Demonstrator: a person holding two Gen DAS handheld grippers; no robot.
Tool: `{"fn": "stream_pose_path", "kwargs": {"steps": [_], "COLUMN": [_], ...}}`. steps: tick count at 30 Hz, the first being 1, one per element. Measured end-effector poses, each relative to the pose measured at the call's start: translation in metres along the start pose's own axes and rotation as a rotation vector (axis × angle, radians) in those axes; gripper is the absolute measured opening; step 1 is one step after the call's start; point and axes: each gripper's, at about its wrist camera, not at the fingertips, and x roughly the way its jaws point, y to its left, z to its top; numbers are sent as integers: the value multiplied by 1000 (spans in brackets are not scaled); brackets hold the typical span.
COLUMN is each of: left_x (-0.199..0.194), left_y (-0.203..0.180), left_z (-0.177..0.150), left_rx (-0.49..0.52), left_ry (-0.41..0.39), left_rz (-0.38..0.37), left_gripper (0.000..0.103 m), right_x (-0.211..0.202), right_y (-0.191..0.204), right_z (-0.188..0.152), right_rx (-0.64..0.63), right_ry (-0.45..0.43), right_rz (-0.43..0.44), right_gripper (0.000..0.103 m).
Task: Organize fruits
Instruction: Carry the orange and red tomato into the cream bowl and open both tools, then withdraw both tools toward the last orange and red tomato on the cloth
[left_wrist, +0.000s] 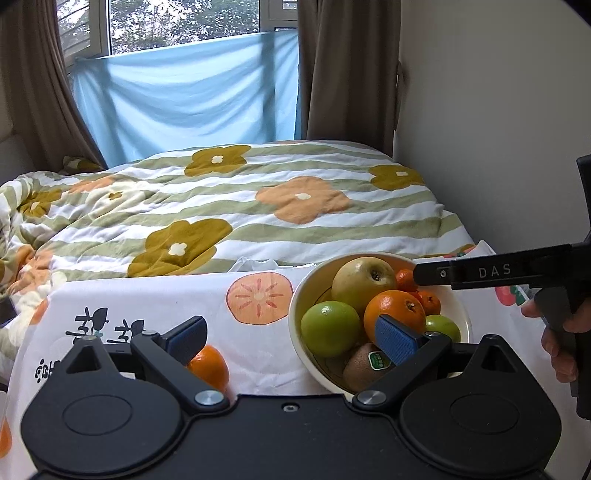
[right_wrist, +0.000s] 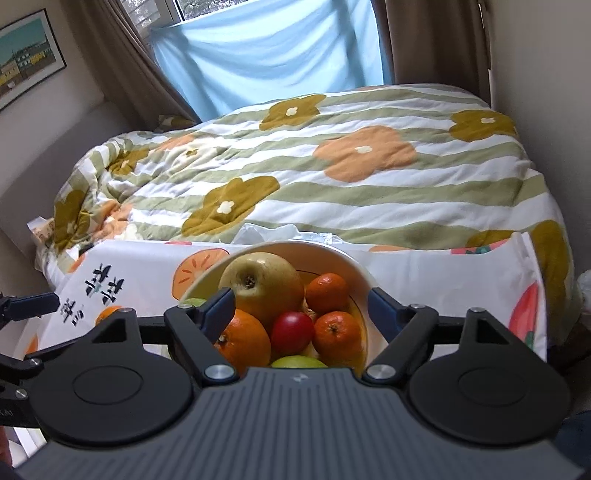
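Both grippers hung over the cloth-covered table (left_wrist: 258, 369). The right gripper (right_wrist: 301, 310) stood above the bowl (right_wrist: 354, 266) of fruit, jaws spread and empty, probably having just delivered a piece. The left gripper (left_wrist: 291, 338), jaws likewise spread, sat beside one loose orange (left_wrist: 208, 365), seemingly the next pickup.

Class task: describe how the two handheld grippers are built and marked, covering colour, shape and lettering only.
Left gripper: matt black body with two round black discs, angled black link arms with silver pivot pins, and blue textured pads on its fingers. Right gripper: the same black discs, links and silver pins, dark blue pads, plus a grey ribbed top plate. From the left camera its black side bar carries white letters "DAS".
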Motion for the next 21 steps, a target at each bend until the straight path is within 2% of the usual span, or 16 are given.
{"fn": "stream_pose_path", "kwargs": {"steps": [13,21], "left_x": [-63,-106], "left_y": [10,37], "left_z": [-6,-15], "left_rx": [-39,-45], "left_ry": [-89,-114], "left_rz": [79,117], "left_gripper": [99,100], "right_x": [-51,-79], "right_y": [43,82], "right_z": [-1,-11], "right_rx": [-109,-94], "right_ry": [-47,-44], "right_rz": [-18,-27], "right_gripper": [95,98]}}
